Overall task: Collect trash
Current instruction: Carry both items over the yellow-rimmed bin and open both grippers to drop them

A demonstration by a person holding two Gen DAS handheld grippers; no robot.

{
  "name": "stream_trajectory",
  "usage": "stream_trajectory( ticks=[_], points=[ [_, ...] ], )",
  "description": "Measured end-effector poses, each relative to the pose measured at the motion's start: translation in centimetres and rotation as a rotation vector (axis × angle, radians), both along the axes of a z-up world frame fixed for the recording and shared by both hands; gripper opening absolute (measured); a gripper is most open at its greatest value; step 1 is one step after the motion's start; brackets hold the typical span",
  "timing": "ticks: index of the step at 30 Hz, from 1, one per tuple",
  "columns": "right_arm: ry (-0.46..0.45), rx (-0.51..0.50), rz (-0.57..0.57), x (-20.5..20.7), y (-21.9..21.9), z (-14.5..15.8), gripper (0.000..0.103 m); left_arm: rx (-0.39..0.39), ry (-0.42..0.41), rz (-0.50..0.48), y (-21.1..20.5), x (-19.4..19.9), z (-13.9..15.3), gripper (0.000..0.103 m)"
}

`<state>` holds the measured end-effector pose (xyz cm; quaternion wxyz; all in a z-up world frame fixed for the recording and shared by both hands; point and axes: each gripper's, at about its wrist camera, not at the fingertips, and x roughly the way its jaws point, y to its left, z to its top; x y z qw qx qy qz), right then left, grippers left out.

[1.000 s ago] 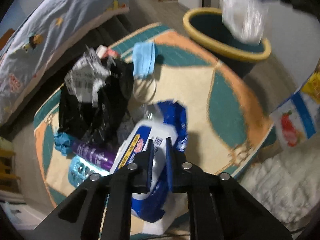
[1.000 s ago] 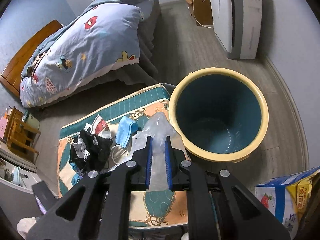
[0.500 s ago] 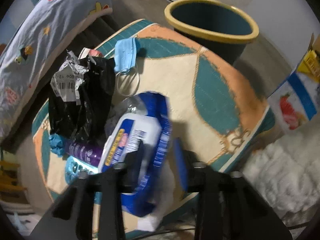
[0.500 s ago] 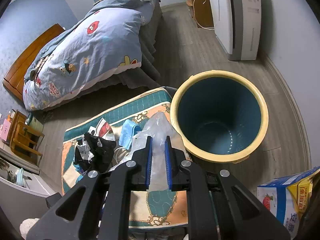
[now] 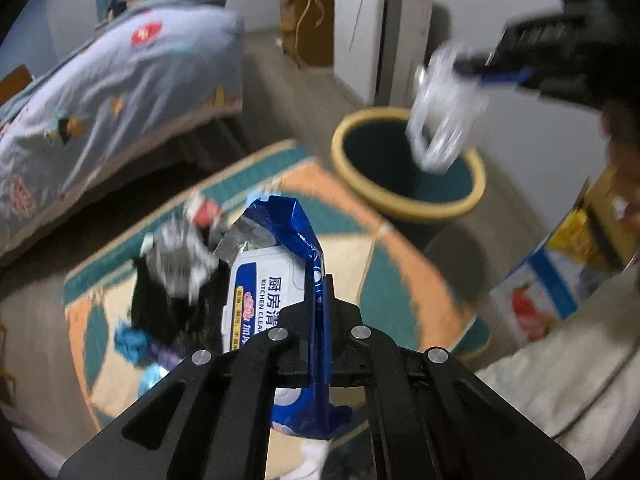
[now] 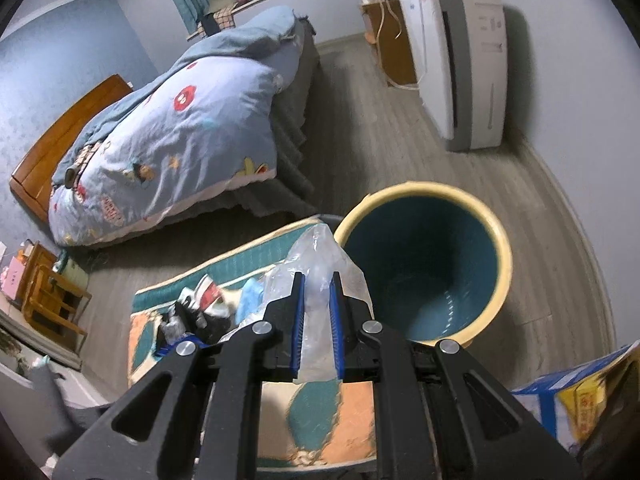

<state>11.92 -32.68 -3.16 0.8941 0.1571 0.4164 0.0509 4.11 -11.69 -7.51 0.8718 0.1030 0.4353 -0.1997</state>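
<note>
My left gripper (image 5: 318, 292) is shut on a blue and white wipes packet (image 5: 276, 280) and holds it up off the rug. My right gripper (image 6: 318, 280) is shut on a clear plastic bag (image 6: 320, 264); in the left wrist view the bag (image 5: 442, 120) hangs over the rim of the bin. The bin (image 6: 424, 264), teal inside with a yellow rim, stands on the floor past the rug; it also shows in the left wrist view (image 5: 400, 200). More trash lies on the rug: a black bag with crumpled paper (image 5: 176, 268), a blue mask (image 6: 250, 298).
A patterned rug (image 5: 404, 264) lies on the wooden floor. A bed with a blue quilt (image 6: 168, 140) is at the left. A white appliance (image 6: 460, 64) stands by the far wall. A printed carton (image 5: 560, 276) sits at the right.
My left gripper opened around the wipes packet, closed on it and lifted it. My right gripper moved the clear bag up and toward the bin.
</note>
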Motion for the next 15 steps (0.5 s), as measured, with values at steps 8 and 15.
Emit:
stream_trajectory(
  ticks=[8, 15],
  points=[
    [0.043, -0.028, -0.152, 3.7, -5.3, -2.0, 0.011, -0.086, -0.066, -0.052, -3.9, 4.1, 3.4, 0.003],
    [0.139, -0.048, -0.303, 6.0, -10.1, -6.1, 0.011, -0.117, -0.030, -0.080, -8.0, 9.4, 2.1, 0.003]
  ],
)
